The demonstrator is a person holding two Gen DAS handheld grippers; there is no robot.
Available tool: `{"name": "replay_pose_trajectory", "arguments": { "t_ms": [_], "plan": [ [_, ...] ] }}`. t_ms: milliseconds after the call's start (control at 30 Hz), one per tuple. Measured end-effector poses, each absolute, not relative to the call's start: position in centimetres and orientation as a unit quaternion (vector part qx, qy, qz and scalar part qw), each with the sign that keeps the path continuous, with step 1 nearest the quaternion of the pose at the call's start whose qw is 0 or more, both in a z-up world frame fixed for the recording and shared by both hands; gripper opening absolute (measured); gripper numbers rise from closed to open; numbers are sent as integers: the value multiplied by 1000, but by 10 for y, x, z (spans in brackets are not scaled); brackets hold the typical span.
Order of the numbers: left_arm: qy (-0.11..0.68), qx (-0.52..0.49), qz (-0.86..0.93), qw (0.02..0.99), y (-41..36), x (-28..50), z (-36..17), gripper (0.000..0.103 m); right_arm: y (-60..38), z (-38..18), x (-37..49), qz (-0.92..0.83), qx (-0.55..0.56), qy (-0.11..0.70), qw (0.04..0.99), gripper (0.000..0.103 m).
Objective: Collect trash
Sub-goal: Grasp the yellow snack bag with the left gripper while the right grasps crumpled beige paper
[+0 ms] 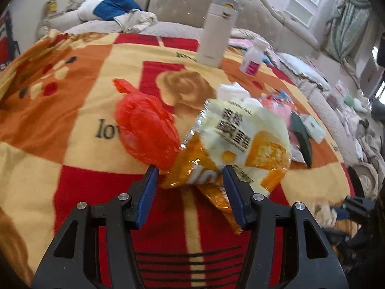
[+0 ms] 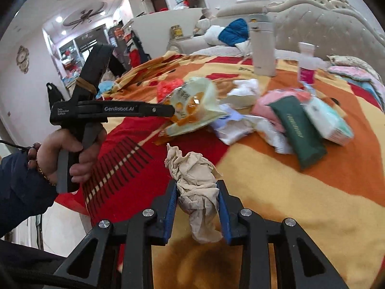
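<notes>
A crumpled beige tissue (image 2: 195, 180) stands between the blue pads of my right gripper (image 2: 197, 185), which is shut on it just above the patterned blanket (image 2: 276, 192). My left gripper (image 1: 190, 171) has its jaws partly apart and closed on the lower end of a yellow-and-orange snack bag (image 1: 240, 139), which is tilted up off the blanket. In the right wrist view the left gripper (image 2: 172, 110), held by a hand (image 2: 72, 154), meets the same snack bag (image 2: 195, 106). A red plastic bag (image 1: 144, 130) lies just left of it.
More litter lies to the right: white crumpled paper (image 2: 245, 91), a green packet (image 2: 298, 130), a tissue pack (image 2: 329, 120) and pink wrapping (image 2: 267, 106). A white flask (image 1: 215, 36) and a small bottle (image 1: 251, 57) stand further back. The headboard (image 1: 192, 2) is behind.
</notes>
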State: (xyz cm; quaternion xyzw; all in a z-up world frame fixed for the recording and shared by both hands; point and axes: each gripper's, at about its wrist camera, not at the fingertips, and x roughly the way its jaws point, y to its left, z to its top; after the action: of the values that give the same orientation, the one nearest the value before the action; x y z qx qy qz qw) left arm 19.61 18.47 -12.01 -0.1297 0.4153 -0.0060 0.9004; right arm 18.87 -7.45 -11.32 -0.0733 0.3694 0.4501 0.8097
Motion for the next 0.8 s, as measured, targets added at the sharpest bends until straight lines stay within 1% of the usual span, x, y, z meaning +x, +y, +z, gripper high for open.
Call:
{"name": "replay_pose_trajectory", "arguments": {
  "t_ms": [33,67,100,133,167,400,500,533,567,600,633,800],
  "plan": [
    [412,-130,-13,902,181,193,-119,47,-81,-112,188,444,-73,368,814,30],
    [408,-130,-18,904,179,191,-118,37,-87,-111,189,440,-70,367,816,30],
    [405,-132,-23,905,175,187,-116,37,-91,-110,189,437,-67,366,819,30],
    [401,-135,-31,906,173,184,-114,25,-96,-108,188,432,-66,364,822,30],
    [399,-137,-43,905,169,179,-112,17,-103,-106,188,427,-62,360,827,30],
    [387,-133,-81,909,155,160,-100,16,-133,-96,185,404,-41,347,846,30],
    [396,-135,-59,906,159,165,-103,20,-140,-94,183,398,-38,344,849,30],
    [395,-137,-47,907,162,167,-104,32,-140,-94,182,399,-37,344,849,30],
    [392,-140,-39,908,164,169,-104,50,-141,-93,181,398,-38,343,850,30],
    [386,-143,-30,911,167,171,-104,58,-142,-93,181,397,-39,342,851,30],
    [385,-144,-28,911,168,174,-105,63,-142,-93,181,398,-39,342,851,30],
    [405,-134,-61,902,156,192,-111,63,-145,-90,179,393,-37,336,855,30]
  ]
}}
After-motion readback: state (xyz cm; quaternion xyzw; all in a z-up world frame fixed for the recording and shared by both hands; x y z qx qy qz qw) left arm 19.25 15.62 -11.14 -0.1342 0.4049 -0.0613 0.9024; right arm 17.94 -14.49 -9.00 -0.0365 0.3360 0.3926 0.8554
